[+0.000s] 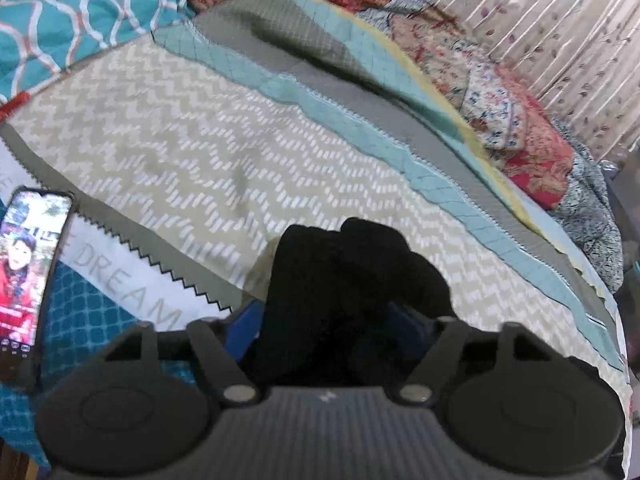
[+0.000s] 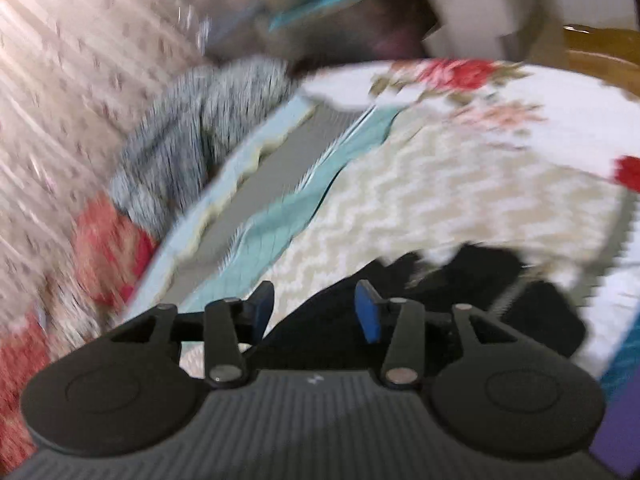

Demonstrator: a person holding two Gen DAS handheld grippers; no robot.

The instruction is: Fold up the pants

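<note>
The black pants are bunched up between the blue fingers of my left gripper, which is shut on them and holds the bundle just above the chevron bedspread. The cloth hides most of the left fingers. In the blurred right wrist view, my right gripper is open, its blue pads apart. The black pants lie on the bedspread under and to the right of its fingers.
A lit phone lies at the left on a blue patterned cloth. A teal pillow and floral quilts line the bed's far side. A patterned curtain hangs beyond. A grey furry cloth lies by the bed edge.
</note>
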